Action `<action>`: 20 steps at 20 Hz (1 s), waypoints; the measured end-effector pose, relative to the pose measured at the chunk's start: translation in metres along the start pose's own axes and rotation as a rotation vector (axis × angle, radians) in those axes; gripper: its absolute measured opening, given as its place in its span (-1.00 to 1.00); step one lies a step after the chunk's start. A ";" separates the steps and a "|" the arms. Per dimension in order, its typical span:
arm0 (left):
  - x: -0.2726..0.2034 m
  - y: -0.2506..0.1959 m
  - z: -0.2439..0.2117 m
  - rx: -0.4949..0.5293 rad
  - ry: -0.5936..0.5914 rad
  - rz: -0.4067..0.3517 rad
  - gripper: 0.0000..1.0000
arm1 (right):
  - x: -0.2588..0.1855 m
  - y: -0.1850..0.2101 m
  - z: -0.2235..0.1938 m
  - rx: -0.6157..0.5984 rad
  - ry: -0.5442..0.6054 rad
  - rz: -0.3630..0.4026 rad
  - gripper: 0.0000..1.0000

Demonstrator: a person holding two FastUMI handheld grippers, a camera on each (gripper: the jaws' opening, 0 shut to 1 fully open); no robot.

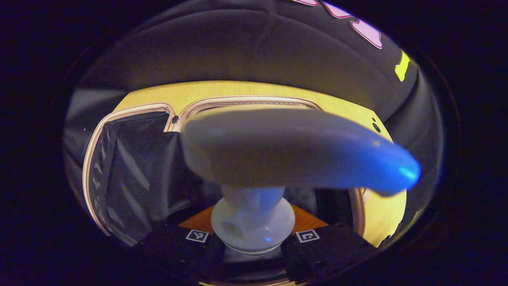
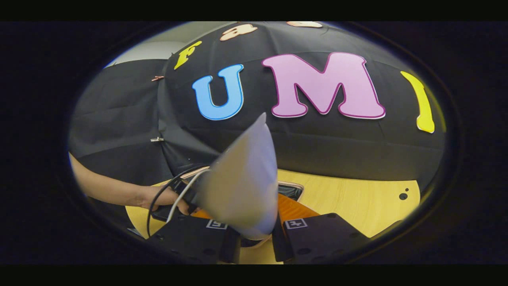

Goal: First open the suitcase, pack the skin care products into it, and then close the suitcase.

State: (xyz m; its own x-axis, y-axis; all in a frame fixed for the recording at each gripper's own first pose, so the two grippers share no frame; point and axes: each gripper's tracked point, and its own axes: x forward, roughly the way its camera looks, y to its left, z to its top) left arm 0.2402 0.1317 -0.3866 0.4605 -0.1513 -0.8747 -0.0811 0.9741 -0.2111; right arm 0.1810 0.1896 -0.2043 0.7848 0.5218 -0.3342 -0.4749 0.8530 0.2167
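We saw a grey tube point(image 1: 285, 147) with a blue end and a white cap point(image 1: 253, 222), lying crosswise just above the left gripper point(image 1: 252, 238), whose fingers pinched the cap between them. Beyond it lay the open suitcase point(image 1: 131, 171) with its dark mesh lining, on a yellow wooden table point(image 1: 222, 89). In the right gripper view, a second pale tube point(image 2: 246, 182) stood upright, its lower end pinched by the right gripper point(image 2: 254, 234). At the left, a hand point(image 2: 158, 198) held the other gripper.
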 end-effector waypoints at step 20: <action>-0.200 0.105 -0.049 -0.154 -0.489 0.108 0.77 | 0.096 0.002 -0.115 0.137 0.404 -0.286 -0.16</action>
State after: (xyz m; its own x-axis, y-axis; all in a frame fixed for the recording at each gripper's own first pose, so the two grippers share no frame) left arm 0.0964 0.2558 -0.2550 0.7986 0.0803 -0.5965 -0.2624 0.9384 -0.2249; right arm 0.2097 0.2426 -0.3415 0.6468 0.2534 -0.7194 -0.1856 0.9671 0.1738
